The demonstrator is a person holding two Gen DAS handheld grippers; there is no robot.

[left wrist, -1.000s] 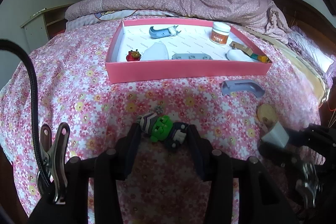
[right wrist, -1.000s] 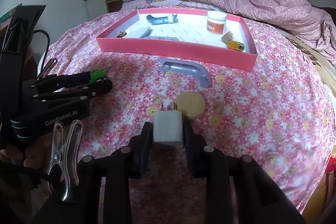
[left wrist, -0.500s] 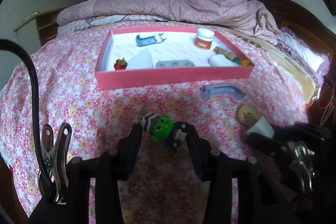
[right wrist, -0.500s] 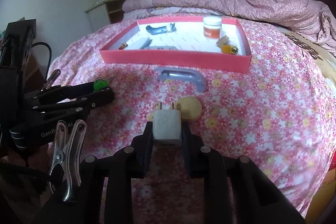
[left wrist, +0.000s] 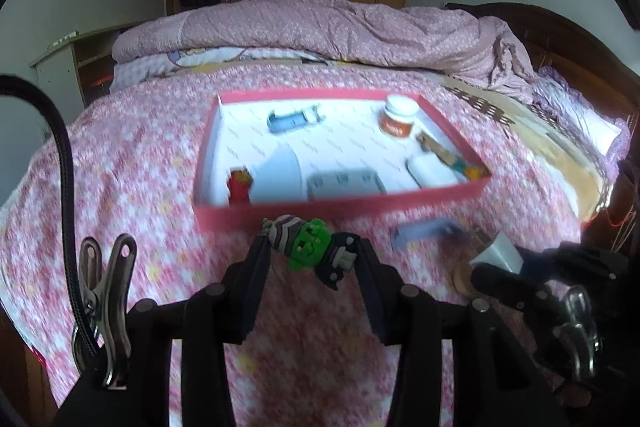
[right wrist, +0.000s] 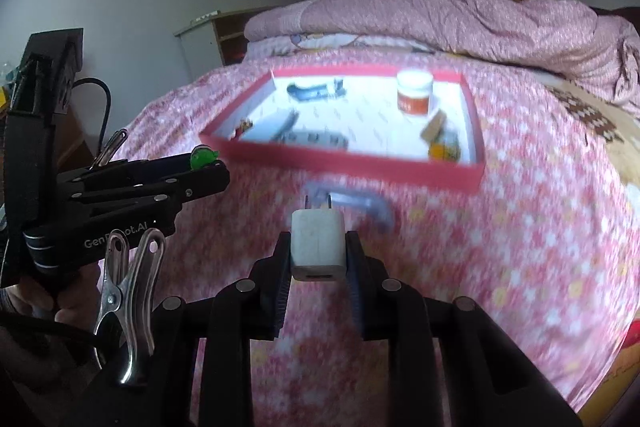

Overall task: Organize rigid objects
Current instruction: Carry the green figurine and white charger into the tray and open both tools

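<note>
My left gripper is shut on a green-headed toy figure and holds it in the air short of the pink tray's near wall. My right gripper is shut on a white USB charger plug, prongs forward, also raised above the bed. The tray holds a white jar, a blue toy, a red toy, a grey block and other pieces. The left gripper shows in the right wrist view, and the right gripper shows in the left wrist view.
A grey curved handle lies on the floral bedspread between the grippers and the tray. A round wooden disc lies by the right gripper. A bunched quilt lies behind the tray. A bedside cabinet stands at the left.
Both grippers have lifted their objects off the bedspread and moved forward towards the tray. The view has tilted up and the tray sits closer.
</note>
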